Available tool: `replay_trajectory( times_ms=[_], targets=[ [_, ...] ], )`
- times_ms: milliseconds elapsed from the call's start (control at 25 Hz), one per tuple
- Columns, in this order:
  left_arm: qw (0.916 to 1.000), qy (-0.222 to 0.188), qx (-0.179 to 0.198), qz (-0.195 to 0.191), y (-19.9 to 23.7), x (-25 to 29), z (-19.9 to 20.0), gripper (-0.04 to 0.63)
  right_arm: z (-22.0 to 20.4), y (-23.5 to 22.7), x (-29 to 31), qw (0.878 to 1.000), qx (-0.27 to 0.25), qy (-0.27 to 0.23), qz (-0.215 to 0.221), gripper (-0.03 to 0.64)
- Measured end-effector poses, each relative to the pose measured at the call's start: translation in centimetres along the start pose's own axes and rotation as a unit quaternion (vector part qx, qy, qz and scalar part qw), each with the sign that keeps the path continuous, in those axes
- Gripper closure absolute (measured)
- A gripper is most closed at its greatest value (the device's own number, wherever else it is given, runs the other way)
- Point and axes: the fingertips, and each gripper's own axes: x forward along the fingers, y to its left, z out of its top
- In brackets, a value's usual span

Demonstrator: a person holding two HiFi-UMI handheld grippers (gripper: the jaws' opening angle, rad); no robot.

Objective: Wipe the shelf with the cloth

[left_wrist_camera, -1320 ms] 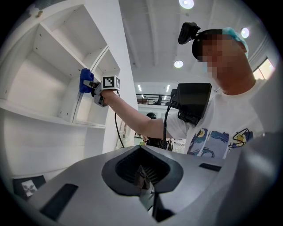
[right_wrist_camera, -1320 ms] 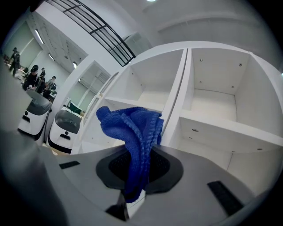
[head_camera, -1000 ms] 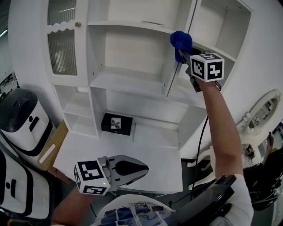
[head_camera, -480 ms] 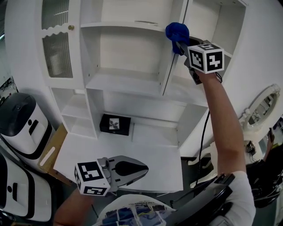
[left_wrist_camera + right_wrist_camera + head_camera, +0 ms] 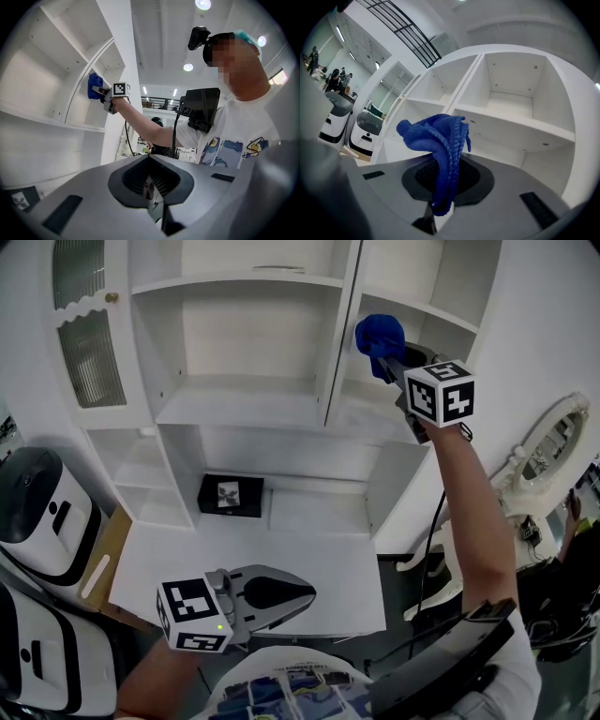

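White boards fill the wall ahead: the shelf (image 5: 239,401) rises over a worktop (image 5: 281,568), its bays bare but for a black box (image 5: 230,495) near the worktop's back left corner. My right claw (image 5: 387,357) is raised to the upper right bay, just right of the divider (image 5: 339,334), and is pinched on the blue cloth (image 5: 380,334). Whether the cloth touches a board I cannot tell. My left claw (image 5: 302,594) hangs closed and empty over the worktop's front edge. I judge the cloth light, soft and floppy. The bunch above the jaws should flatten under pressure, so a hold low on its folds suits, provided I press the loose wad, not the claw's tips, against the board.
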Motion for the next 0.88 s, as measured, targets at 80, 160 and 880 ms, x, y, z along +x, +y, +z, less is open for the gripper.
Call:
replay_trajectory(
  times_ms=[80, 160, 880],
  targets=[
    [1.0000, 0.003, -0.003, -0.005, 0.2, 0.7, 0.0, 0.583, -2.6, -1.1, 0.3, 1.000, 0.006, 0.024, -0.007, 0.554],
    [0.9999, 0.006, -0.004, -0.007, 0.4, 1.4, 0.0, 0.583, -5.2, -1.9, 0.8, 0.999, 0.010, 0.053, -0.007, 0.554],
    [0.9987, -0.022, -0.019, 0.041, 3.4, 7.7, 0.4, 0.583, -14.1, -1.2, 10.3, 0.976, -0.061, 0.190, 0.088, 0.554]
  ],
)
